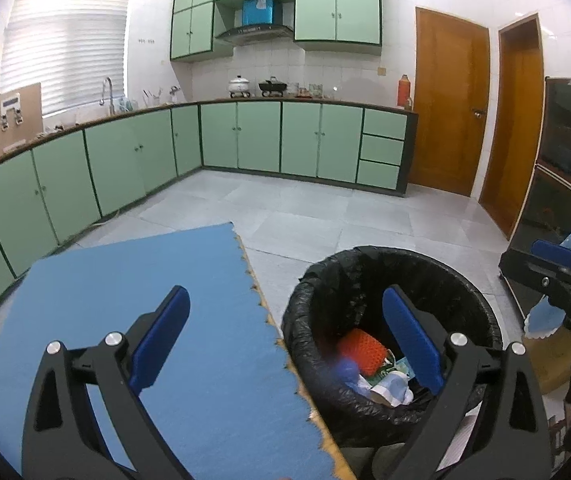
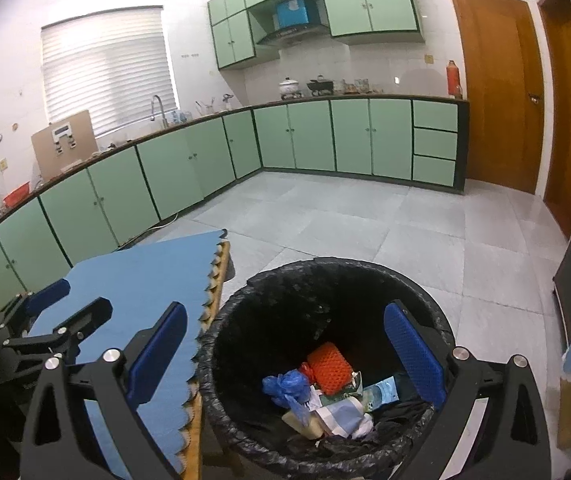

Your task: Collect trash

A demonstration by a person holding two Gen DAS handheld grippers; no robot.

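Two grippers hang over the scene with nothing in either. The left gripper (image 1: 285, 332) has its jaws spread wide, one blue pad over the blue mat (image 1: 133, 300) and the other over the bin (image 1: 465, 300); no object lies between them. The right gripper (image 2: 285, 344) is likewise wide apart and empty, straddling the mouth of the bin (image 2: 245, 300).

As for the trash itself, it sits at the bottom of the black liner: an orange foam net (image 2: 327, 368), a crumpled blue plastic bag (image 2: 285, 386), and a heap of wrappers and paper (image 2: 345, 408) beside them.

By the look of it, the dropping step is finished, and both hands are free for the next item. No loose trash shows on the visible part of the mat, so the next move probably calls for turning away from the bin to search for anything left, then coming back above the rim before letting go.

The mat covers a wooden tabletop (image 2: 193, 432) whose scalloped edge stands just beside the bin. Around them is a kitchen: pale grey floor tiles (image 1: 325, 216), green cabinets (image 1: 261, 136) along two walls, a window with a white blind (image 1: 65, 44), a sink tap, pots on the stove, and two brown doors (image 1: 449, 104).
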